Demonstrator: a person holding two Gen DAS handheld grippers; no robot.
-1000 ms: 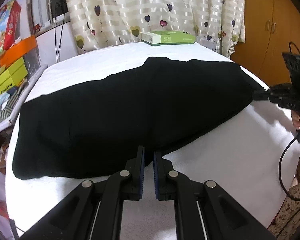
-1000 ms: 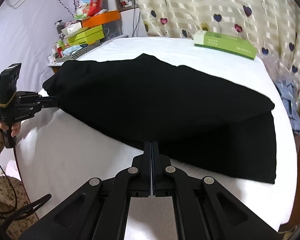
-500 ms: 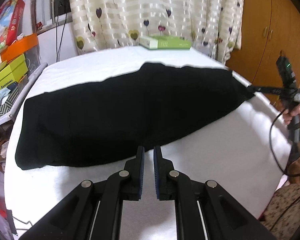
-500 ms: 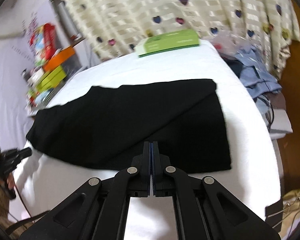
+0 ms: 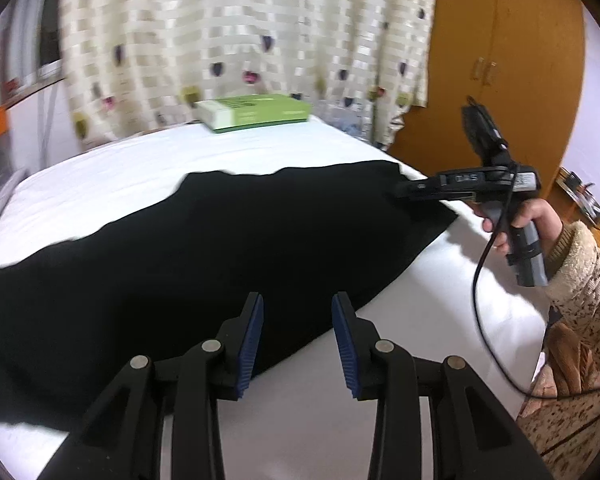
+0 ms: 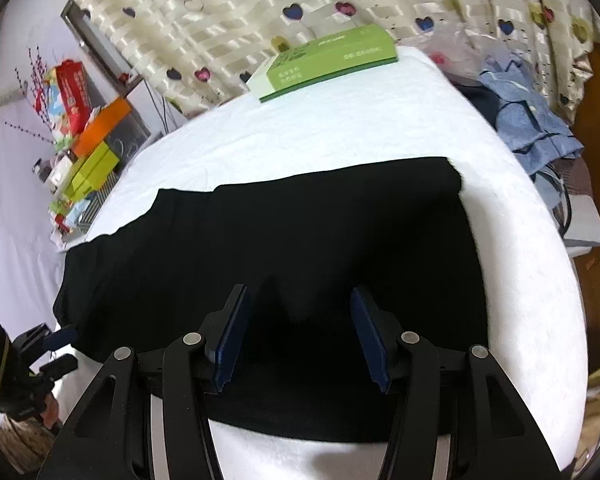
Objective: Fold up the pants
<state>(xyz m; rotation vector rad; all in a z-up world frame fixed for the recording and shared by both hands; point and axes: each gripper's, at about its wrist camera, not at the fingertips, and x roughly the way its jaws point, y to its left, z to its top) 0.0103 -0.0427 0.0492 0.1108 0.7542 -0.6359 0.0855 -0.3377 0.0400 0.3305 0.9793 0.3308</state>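
The black fabric pants [image 6: 284,248] lie folded flat across the white-covered bed [image 6: 380,120]. Both the left tool [image 5: 298,320] and right tool [image 6: 300,320] are opening, pads spread, pinching nothing, over the near edge.

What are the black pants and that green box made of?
The black pants look like soft, matte fabric, perhaps a knit: they lie limp and flat on the white cover, with wavy edges and no shine. The exact cloth is hard to tell. The green box looks like smooth printed cardboard, with sharp straight edges and lettering on its sides.
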